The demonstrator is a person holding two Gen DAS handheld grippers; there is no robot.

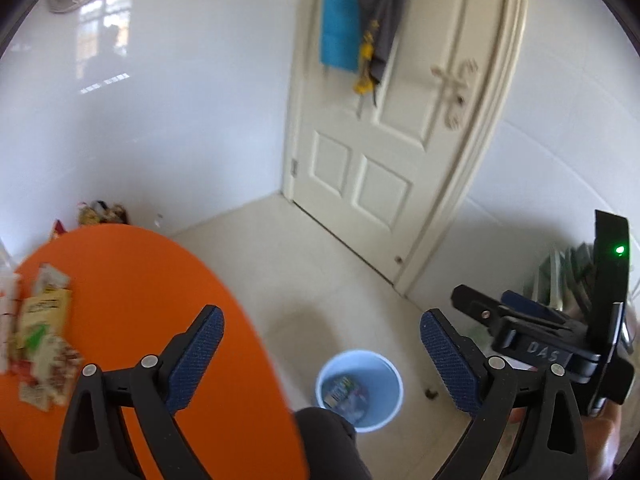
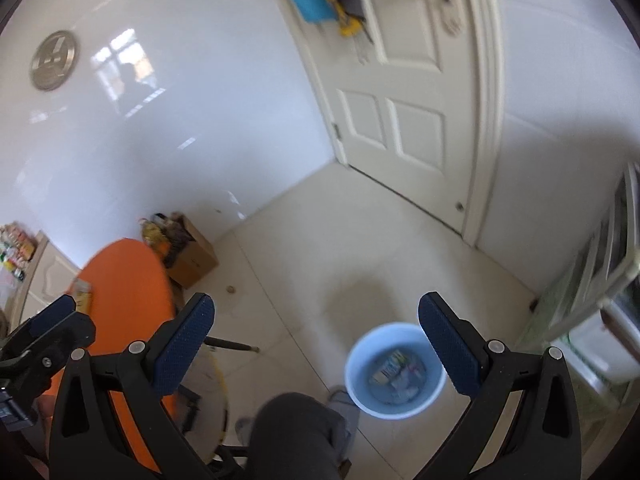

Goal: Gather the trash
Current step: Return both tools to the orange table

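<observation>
On the orange table (image 1: 132, 280), wrappers (image 1: 40, 332) lay left of the left gripper (image 1: 320, 354), jaws wide and empty. Blue bin (image 1: 359, 388) stood on the floor between them, trash inside. Right gripper (image 2: 316, 348) also gaped empty; only its view showed the cardboard box (image 2: 192, 258).

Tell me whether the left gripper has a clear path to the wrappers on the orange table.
Probably yes. The left gripper is open and empty, and the wrappers lie uncovered on the orange table, off to its left.
</observation>
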